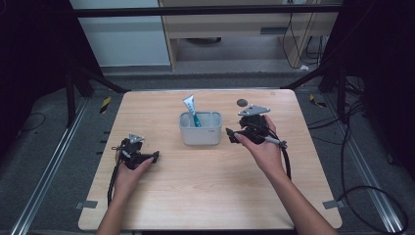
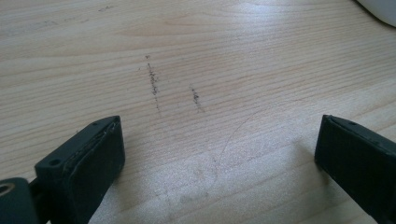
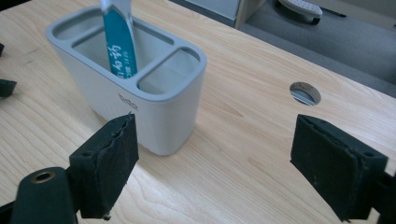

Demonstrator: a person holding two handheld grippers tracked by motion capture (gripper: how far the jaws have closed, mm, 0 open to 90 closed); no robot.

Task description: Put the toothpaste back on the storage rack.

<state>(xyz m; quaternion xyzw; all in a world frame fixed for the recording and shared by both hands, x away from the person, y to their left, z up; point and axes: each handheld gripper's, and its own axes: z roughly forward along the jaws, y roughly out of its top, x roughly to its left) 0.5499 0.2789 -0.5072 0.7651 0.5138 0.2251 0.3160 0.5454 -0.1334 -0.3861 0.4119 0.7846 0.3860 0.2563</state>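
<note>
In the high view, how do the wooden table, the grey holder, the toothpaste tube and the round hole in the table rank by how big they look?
Largest to smallest as they look in the high view:
1. wooden table
2. grey holder
3. toothpaste tube, though its lower part is hidden inside the holder
4. round hole

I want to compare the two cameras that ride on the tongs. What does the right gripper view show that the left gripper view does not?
The right gripper view alone shows the grey holder's compartments, the blue and white tube standing in its middle one, the round hole in the table and the floor beyond. The left gripper view alone shows dark scuff marks on the wood. Both show the wooden table and a pair of open black tongs: right, left.
</note>
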